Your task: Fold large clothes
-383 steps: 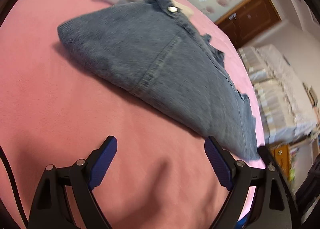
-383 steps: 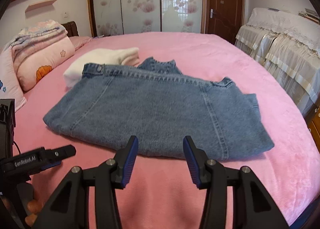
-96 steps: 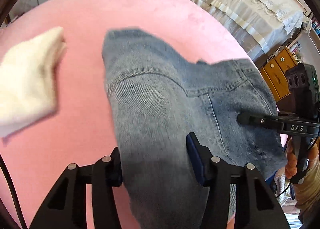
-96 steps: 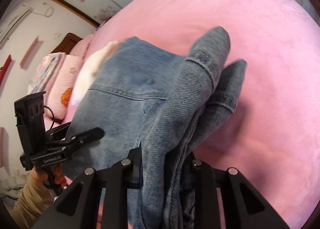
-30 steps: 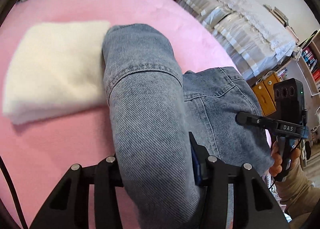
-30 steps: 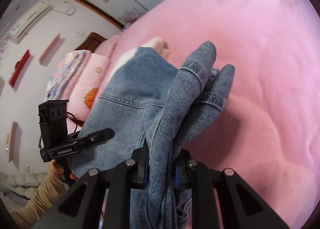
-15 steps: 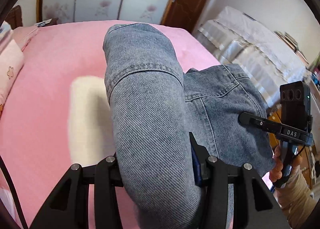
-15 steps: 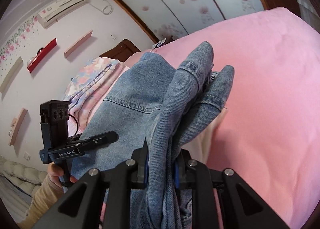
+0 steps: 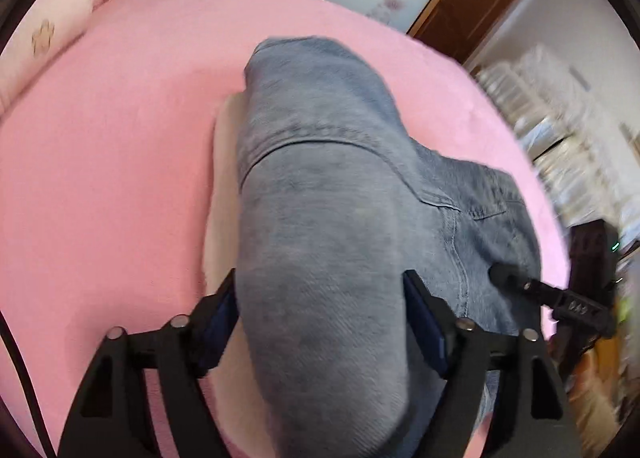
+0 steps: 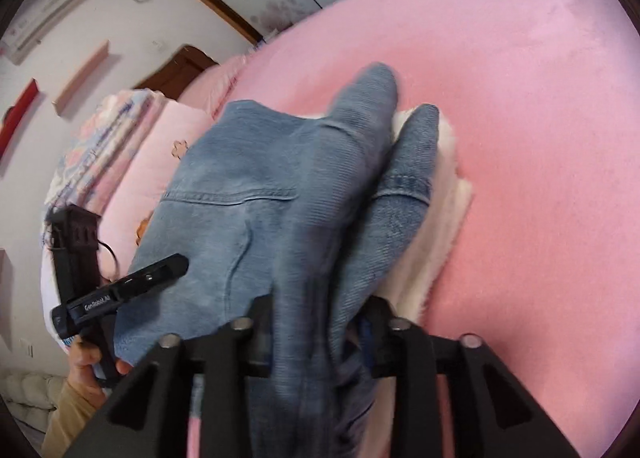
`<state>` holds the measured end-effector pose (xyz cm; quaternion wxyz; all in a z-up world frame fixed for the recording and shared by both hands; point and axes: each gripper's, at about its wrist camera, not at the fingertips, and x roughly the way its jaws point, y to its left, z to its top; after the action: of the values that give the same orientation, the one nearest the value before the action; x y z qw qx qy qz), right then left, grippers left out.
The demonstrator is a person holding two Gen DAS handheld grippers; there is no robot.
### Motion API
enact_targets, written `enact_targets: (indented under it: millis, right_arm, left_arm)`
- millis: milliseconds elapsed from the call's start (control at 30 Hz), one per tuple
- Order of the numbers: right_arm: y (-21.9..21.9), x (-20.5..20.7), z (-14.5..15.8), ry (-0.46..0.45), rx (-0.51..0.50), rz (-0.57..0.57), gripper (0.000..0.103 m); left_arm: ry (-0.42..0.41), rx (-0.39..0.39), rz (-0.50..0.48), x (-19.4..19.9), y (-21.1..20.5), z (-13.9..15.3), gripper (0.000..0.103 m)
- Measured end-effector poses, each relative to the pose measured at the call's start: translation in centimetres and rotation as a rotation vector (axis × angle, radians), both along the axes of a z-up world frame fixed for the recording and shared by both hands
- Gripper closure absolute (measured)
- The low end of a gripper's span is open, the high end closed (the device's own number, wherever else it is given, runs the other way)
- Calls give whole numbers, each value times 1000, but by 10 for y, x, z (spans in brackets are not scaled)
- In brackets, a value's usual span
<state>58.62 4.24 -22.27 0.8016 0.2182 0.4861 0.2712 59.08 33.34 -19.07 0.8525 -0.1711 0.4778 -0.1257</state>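
Folded denim garment [image 9: 320,258]: clenched by left tool [image 9: 320,318] and right tool [image 10: 316,330] above white stack [image 10: 436,226]. Risk: uneven release unfolds layers.

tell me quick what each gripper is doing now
Left gripper: closed on the folded denim garment.
Right gripper: closed on the same garment.

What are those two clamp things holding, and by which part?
Both grip the folded denim garment: the left hand-held gripper on a thick folded bundle at its near end, the right hand-held gripper on bunched folds beside it.
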Motion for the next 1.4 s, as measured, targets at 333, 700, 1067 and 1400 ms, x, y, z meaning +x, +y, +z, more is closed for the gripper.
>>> enact_targets:
  millis: [333, 700, 1067, 1400]
  right_arm:
    - [8, -14, 22, -14, -178, 34, 59]
    - [-28, -87, 97, -17, -219, -42, 59]
    - [-66, -228, 187, -114, -285, -94, 53]
    - [-95, -343, 229, -185, -313, -143, 47]
  left_arm:
    - [-11, 146, 47, -19, 3, 11, 14]
    - [-47, 398, 110, -113, -60, 97, 14]
    - [-83, 427, 112, -253, -144, 183, 14]
    - [-154, 407, 42, -363, -211, 205, 14]
